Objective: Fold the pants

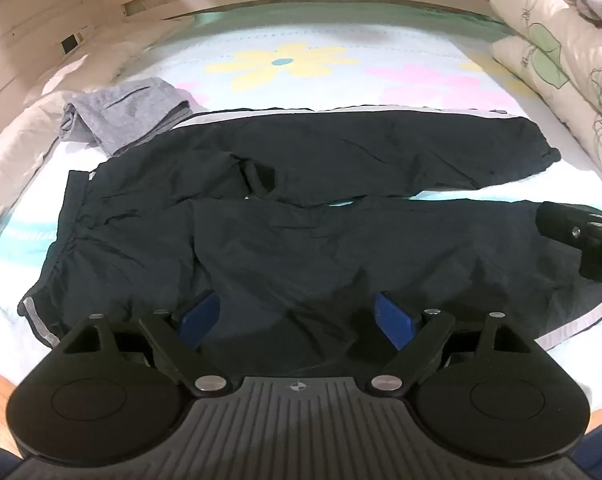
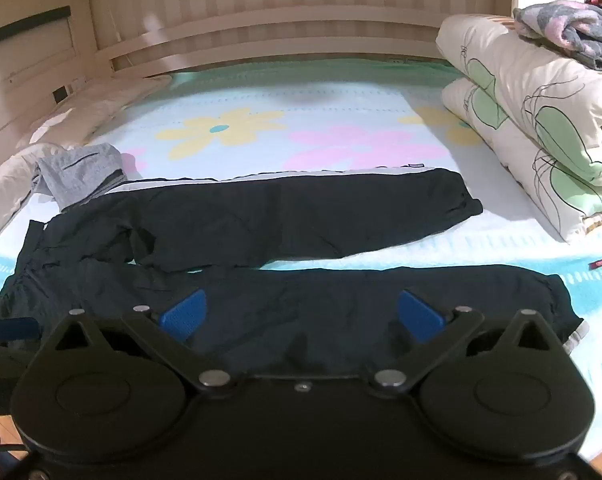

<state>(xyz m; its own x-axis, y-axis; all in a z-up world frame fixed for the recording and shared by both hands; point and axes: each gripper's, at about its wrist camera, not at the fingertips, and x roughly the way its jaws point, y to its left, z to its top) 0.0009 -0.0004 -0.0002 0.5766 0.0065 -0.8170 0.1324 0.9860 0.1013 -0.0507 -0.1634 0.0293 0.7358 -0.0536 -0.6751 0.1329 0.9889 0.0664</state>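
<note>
Black track pants point(image 1: 309, 216) with a white side stripe lie spread flat on the bed, waistband at the left, both legs running to the right with a narrow gap between them. They also show in the right wrist view point(image 2: 301, 216). My left gripper point(image 1: 297, 318) is open, its blue pads point(image 1: 199, 318) over the near leg by the crotch. My right gripper point(image 2: 301, 314) is open over the near leg farther right, toward the cuff. Part of the right gripper point(image 1: 581, 236) shows at the right edge of the left wrist view.
A folded grey garment point(image 1: 129, 112) lies at the far left by the waistband. A rolled floral duvet point(image 2: 533, 120) with a blanket point(image 2: 569, 36) on top fills the right side. The flower-print sheet point(image 2: 301, 128) stretches beyond the pants to the slatted wooden wall point(image 2: 261, 20).
</note>
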